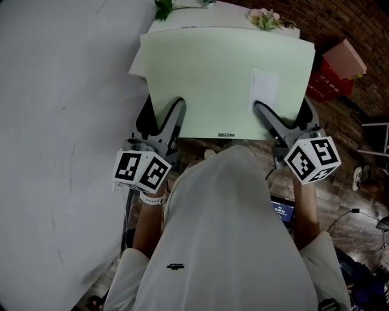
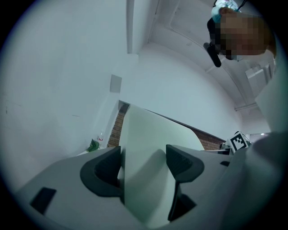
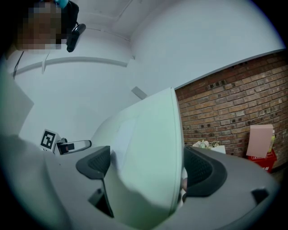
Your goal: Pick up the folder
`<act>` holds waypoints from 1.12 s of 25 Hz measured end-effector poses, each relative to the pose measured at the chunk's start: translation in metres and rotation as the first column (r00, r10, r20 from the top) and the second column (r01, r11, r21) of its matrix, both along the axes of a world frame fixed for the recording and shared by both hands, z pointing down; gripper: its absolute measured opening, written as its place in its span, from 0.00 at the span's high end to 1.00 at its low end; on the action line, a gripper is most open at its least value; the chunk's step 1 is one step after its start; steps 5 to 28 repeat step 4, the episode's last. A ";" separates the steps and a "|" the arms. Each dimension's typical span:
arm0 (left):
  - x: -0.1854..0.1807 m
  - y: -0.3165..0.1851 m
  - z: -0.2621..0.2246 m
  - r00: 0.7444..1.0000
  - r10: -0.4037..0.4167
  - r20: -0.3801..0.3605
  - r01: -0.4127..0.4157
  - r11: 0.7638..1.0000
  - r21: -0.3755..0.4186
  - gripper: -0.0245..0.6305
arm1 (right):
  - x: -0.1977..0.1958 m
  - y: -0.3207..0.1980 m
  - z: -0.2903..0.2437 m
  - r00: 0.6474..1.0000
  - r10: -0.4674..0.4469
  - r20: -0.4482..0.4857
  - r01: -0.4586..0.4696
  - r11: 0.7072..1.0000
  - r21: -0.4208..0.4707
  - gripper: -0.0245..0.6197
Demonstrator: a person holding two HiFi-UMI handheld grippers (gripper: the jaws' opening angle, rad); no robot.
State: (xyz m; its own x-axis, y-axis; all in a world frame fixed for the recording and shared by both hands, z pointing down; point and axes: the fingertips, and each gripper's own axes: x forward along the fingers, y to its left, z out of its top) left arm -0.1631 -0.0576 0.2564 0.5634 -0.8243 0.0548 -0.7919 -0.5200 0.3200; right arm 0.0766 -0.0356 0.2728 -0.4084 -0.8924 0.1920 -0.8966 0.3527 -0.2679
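Above the desk [image 1: 231,13], left gripper [image 1: 176,108] and right gripper [image 1: 262,110] each clamp the folder [image 1: 225,79]; the pickup looks done.

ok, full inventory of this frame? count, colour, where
pale green flat folder: 1, pale green, centre, gripped along its near edge
white table: 1, white, beyond the folder
pink flower bunch: 1, pink, table's far right
green leafy sprig: 1, green, table's far left
pink box: 1, pink, right, by the brick wall
red box: 1, red, beside the pink box
brick wall: 1, red-brown, right
white wall: 1, white, left
left gripper: 1, grey, shut on folder
right gripper: 1, grey, shut on folder
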 end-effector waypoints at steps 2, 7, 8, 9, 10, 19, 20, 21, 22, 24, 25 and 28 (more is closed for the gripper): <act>0.001 0.000 0.002 1.000 0.003 -0.005 -0.003 1.000 0.002 0.47 | 0.001 0.001 0.001 1.000 0.001 -0.002 -0.001 1.000 0.004 0.17; 0.002 0.000 0.003 1.000 0.006 -0.010 -0.006 1.000 0.006 0.47 | 0.002 0.001 0.002 1.000 0.003 -0.006 -0.003 1.000 0.008 0.17; 0.002 0.000 0.003 1.000 0.006 -0.010 -0.006 1.000 0.006 0.47 | 0.002 0.001 0.002 1.000 0.003 -0.006 -0.003 1.000 0.008 0.17; 0.002 0.000 0.003 1.000 0.006 -0.010 -0.006 1.000 0.006 0.47 | 0.002 0.001 0.002 1.000 0.003 -0.006 -0.003 1.000 0.008 0.17; 0.002 0.000 0.003 1.000 0.006 -0.010 -0.006 1.000 0.006 0.47 | 0.002 0.001 0.002 1.000 0.003 -0.006 -0.003 1.000 0.008 0.17; 0.002 0.000 0.003 1.000 0.006 -0.010 -0.006 1.000 0.006 0.47 | 0.002 0.001 0.002 1.000 0.003 -0.006 -0.003 1.000 0.008 0.17; 0.002 0.000 0.003 1.000 0.006 -0.010 -0.006 1.000 0.006 0.47 | 0.002 0.001 0.002 1.000 0.003 -0.006 -0.003 1.000 0.008 0.17; 0.002 0.000 0.003 1.000 0.006 -0.010 -0.006 1.000 0.006 0.47 | 0.002 0.001 0.002 1.000 0.003 -0.006 -0.003 1.000 0.008 0.17; 0.002 0.000 0.003 1.000 0.006 -0.010 -0.006 1.000 0.006 0.47 | 0.002 0.001 0.002 1.000 0.003 -0.006 -0.003 1.000 0.008 0.17; 0.002 0.000 0.003 1.000 0.006 -0.010 -0.006 1.000 0.006 0.47 | 0.002 0.001 0.002 1.000 0.003 -0.006 -0.003 1.000 0.008 0.17; 0.002 0.000 0.003 1.000 0.006 -0.010 -0.006 1.000 0.006 0.47 | 0.002 0.001 0.002 1.000 0.003 -0.006 -0.003 1.000 0.008 0.17; 0.002 0.000 0.003 1.000 0.006 -0.010 -0.006 1.000 0.006 0.47 | 0.002 0.001 0.002 1.000 0.003 -0.006 -0.003 1.000 0.008 0.17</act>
